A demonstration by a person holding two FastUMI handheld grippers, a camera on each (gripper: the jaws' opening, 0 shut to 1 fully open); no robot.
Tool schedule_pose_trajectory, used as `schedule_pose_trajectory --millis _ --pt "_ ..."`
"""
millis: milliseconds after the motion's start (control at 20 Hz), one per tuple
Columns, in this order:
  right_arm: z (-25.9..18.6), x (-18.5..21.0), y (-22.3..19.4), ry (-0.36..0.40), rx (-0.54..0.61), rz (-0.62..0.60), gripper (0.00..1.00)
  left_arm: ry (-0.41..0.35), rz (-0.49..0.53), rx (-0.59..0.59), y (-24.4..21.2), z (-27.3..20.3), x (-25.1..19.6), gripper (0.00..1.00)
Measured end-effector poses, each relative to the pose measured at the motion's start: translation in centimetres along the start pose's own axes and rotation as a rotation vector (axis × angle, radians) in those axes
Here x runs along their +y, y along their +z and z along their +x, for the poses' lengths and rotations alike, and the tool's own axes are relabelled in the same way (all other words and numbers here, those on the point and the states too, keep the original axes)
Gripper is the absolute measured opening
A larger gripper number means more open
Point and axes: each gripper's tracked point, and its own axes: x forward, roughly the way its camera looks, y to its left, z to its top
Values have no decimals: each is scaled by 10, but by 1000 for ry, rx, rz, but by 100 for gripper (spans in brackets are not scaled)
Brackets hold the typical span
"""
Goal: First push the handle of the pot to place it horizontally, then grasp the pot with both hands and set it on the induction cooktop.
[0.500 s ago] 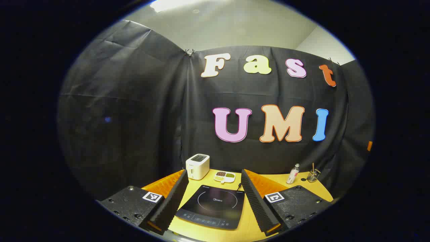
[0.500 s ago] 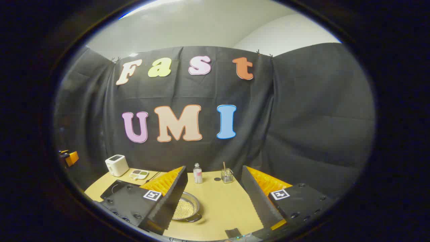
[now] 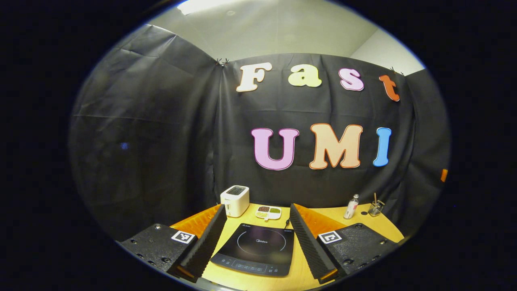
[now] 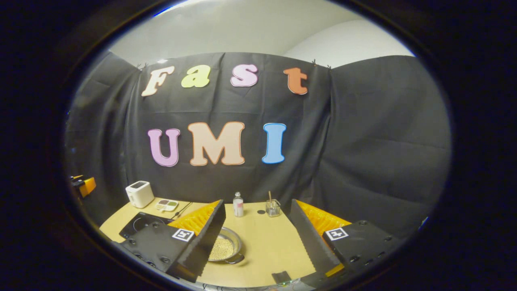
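One pot and one induction cooktop sat on the tabletop; both grippers hovered with fingers spread, holding nothing

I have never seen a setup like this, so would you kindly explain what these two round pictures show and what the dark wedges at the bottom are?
Each picture comes from a fisheye camera riding on a hand-held two-finger gripper. The wedges are that gripper's own fingers. In the left gripper view, the left gripper is open and holds nothing, above an induction cooktop on the yellow table. Behind it stand a white toaster and a small divided dish. In the right gripper view, the right gripper is also open and holds nothing. A metal pot of pale grains sits on the table, partly behind one finger. Farther back are a small bottle and a glass with a stick.
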Motion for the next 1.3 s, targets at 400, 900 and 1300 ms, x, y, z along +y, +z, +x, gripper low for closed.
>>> schedule_pose_trajectory --millis 400,900,1300 --pt "7 3 -5 6 15 26 99 -6 13 7 -3 2 1 95" --pt "6 11 -18 7 44 49 99 -54 7 82 -24 8 -3 92" --pt "2 23 -22 55 45 28 75 -37 5 94 -28 2 4 95"
